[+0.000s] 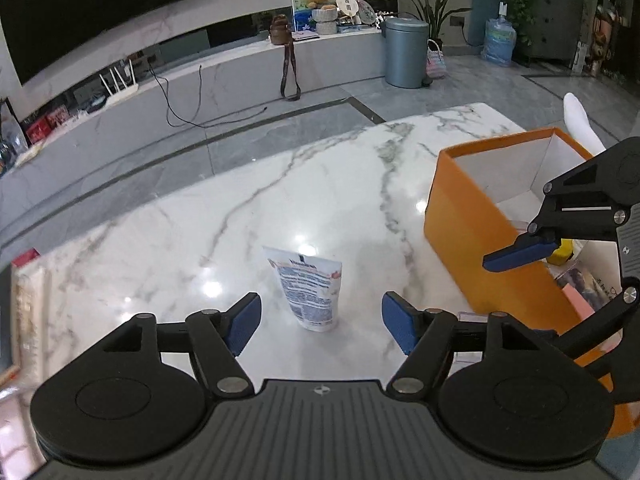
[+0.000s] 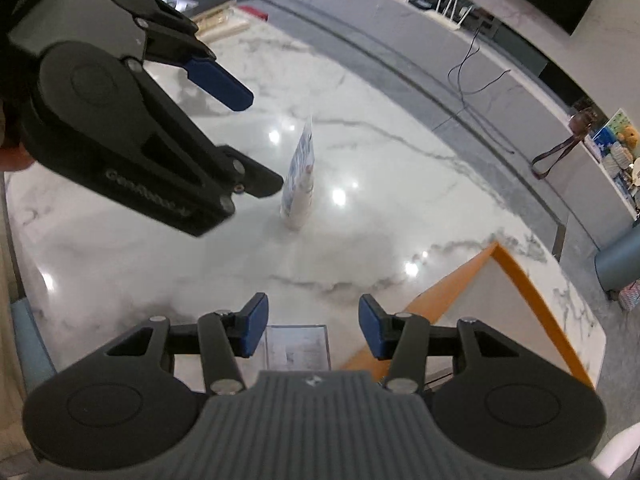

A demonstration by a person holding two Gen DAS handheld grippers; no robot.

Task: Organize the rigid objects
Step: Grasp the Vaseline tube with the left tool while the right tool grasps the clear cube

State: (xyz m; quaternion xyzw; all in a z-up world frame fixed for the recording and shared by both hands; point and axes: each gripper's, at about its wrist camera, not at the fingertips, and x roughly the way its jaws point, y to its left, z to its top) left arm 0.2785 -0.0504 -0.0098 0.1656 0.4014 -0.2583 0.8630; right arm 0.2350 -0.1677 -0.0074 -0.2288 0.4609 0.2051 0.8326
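A white squeeze tube (image 1: pixel 310 290) with blue and pink print stands cap-down on the marble table (image 1: pixel 280 192); it also shows in the right wrist view (image 2: pixel 300 178). My left gripper (image 1: pixel 320 322) is open and empty, its blue pads just short of the tube on either side. An open orange box (image 1: pixel 472 236) with a white inside stands to the right and holds several items. My right gripper (image 2: pixel 313 330) is open and empty above the box's near corner (image 2: pixel 516 280), with a small clear case (image 2: pixel 298 346) lying under it.
The table's far edge drops to a grey tiled floor (image 1: pixel 248 120). A long low TV cabinet (image 1: pixel 224 76) runs along the back wall, with cables and a grey bin (image 1: pixel 406 52) beside it. Books lie at the table's left end (image 1: pixel 28 312).
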